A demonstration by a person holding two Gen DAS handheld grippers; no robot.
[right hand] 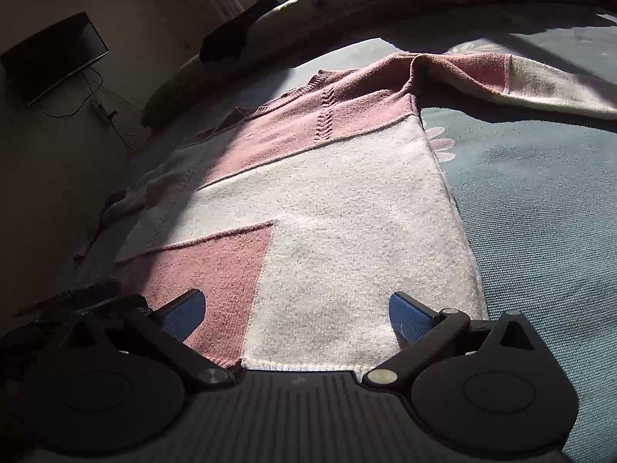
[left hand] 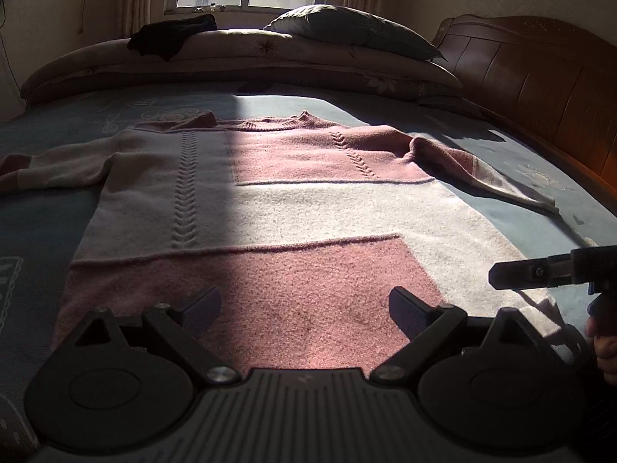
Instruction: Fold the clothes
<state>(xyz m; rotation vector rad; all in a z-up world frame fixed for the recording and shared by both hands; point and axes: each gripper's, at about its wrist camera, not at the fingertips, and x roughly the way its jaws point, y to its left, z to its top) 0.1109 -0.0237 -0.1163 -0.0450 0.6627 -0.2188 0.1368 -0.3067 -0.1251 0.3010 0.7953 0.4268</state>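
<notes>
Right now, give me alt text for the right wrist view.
A pink and cream sweater lies flat on a blue bedspread, hem nearest the camera. The right tool is open above the hem, gripping nothing.

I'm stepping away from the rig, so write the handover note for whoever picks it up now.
Left gripper: open, empty, over the sweater's hem.
Right gripper: open, empty, at the hem near its right corner.
Sweater: pink and cream, lying flat on the bed, collar at the far end, both sleeves spread outward.
Done: laid out flat.
Left: every fold; no fold shows yet.
</notes>
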